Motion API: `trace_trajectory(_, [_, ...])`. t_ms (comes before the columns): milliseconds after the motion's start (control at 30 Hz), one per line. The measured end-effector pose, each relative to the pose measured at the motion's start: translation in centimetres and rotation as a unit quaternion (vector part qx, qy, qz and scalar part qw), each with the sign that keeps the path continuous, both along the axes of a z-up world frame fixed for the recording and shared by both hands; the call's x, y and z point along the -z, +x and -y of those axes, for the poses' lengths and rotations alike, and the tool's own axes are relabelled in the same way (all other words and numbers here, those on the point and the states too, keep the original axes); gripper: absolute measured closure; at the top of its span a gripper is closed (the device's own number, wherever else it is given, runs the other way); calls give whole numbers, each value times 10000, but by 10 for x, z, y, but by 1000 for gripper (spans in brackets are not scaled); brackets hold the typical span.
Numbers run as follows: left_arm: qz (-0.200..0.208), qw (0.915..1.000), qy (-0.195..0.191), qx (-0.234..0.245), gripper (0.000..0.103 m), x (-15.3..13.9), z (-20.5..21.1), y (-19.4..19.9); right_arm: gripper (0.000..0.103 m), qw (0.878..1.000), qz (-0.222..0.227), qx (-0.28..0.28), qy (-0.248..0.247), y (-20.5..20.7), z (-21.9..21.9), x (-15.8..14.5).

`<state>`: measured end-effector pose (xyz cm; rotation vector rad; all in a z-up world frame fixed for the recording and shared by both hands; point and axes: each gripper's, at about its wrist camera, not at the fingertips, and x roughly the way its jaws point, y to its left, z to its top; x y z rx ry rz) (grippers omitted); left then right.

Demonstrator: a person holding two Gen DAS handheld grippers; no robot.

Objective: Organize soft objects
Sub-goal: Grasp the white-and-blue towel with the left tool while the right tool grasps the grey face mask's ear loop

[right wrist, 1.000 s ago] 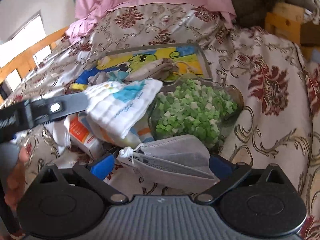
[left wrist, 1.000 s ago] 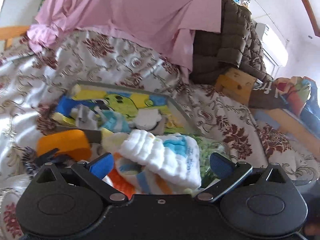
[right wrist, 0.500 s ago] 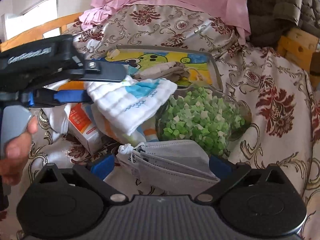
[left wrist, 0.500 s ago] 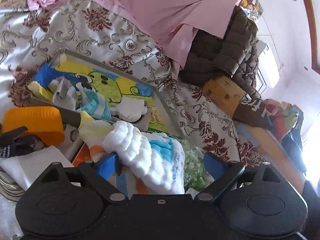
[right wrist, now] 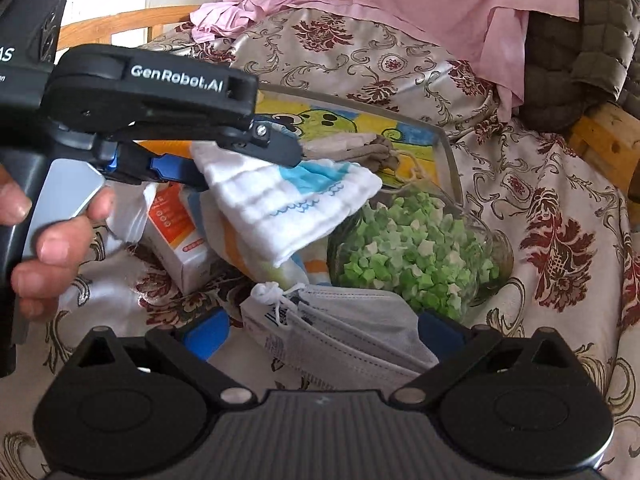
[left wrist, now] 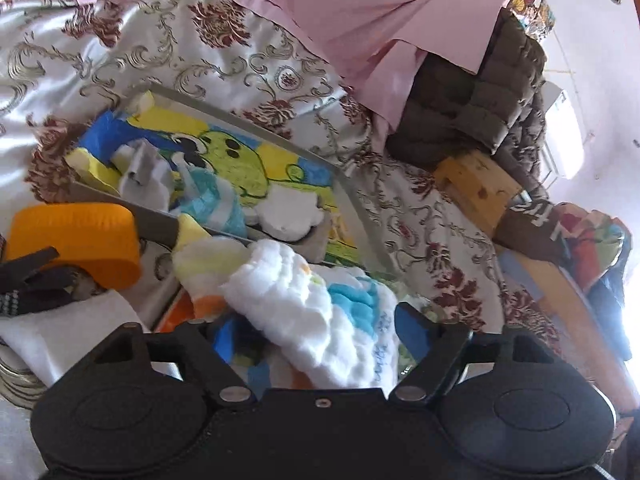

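A folded white cloth with blue patches point(left wrist: 320, 312) lies on a pile of soft things, in front of a cartoon-printed tray point(left wrist: 360, 208). My left gripper point(left wrist: 320, 334) is around it and its jaws are closing. The right pad point(left wrist: 414, 332) is at the cloth's edge, and a dark gap shows beside the left pad. In the right wrist view the same cloth point(right wrist: 288, 204) sits between the left gripper's fingers point(right wrist: 280, 148), which a hand point(right wrist: 52, 244) holds. My right gripper point(right wrist: 322, 330) stands wide open around a grey face mask point(right wrist: 352, 340), whose left end is clear of the left pad.
A glass jar of green and white paper stars point(right wrist: 416, 248) lies right of the pile. An orange-and-white box point(right wrist: 180, 240) and an orange roll point(left wrist: 76, 240) are on the left. The tray holds socks and foam pieces point(left wrist: 288, 212). Pink fabric point(left wrist: 360, 12) drapes over the patterned bedspread behind.
The left gripper's fingers have drawn closer around the white cloth, and it has rolled and come lower over the pile. The right gripper has rolled a little, with the mask still between its fingers.
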<state>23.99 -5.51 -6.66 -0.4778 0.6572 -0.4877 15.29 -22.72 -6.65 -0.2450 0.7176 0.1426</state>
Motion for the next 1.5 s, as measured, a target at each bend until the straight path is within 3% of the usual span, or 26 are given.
trace_trajectory(67, [39,9999,111,15,46,-1,1,0,0,10000,-51,24,39,2,2,1])
trace_trajectory(167, [157,9989,435,23,62,-2,5,-2,0,9999,-96,91,38,3,4,2])
trace_trajectory(433, [629,9944,844,95,83,-11,13,-17,3,9992,-78,365,172,6,15,1])
trace_trajectory(633, [1094,9850,1282,361,85,-22,31,-44,5,9980,-247,514,255,9,21,5])
trace_trajectory(900, [1004,9853,1296,477,83,-26,32,-57,5,9926,-466,939,608,12,38,5])
trace_trajectory(1033, [435,9943,898,389,67,-14,22,-42,8,9907,-520,1048,693,14,43,5])
trace_trajectory(1167, [215,9979,533,300,44,-5,15,-30,11,9893,-635,1080,747,17,45,7])
trace_trajectory(1267, [58,9989,352,288,39,2,12,-25,13,9880,-717,1099,818,16,46,8])
trace_trajectory(1333, [-48,9990,361,255,42,6,12,-23,16,9873,-753,1122,840,17,47,8])
trace_trajectory(1467, [-18,9971,725,248,77,6,16,-22,25,9861,-797,1108,949,16,48,7])
trace_trajectory(1500, [1,9967,777,238,79,6,16,-22,26,9860,-795,1117,952,16,48,7])
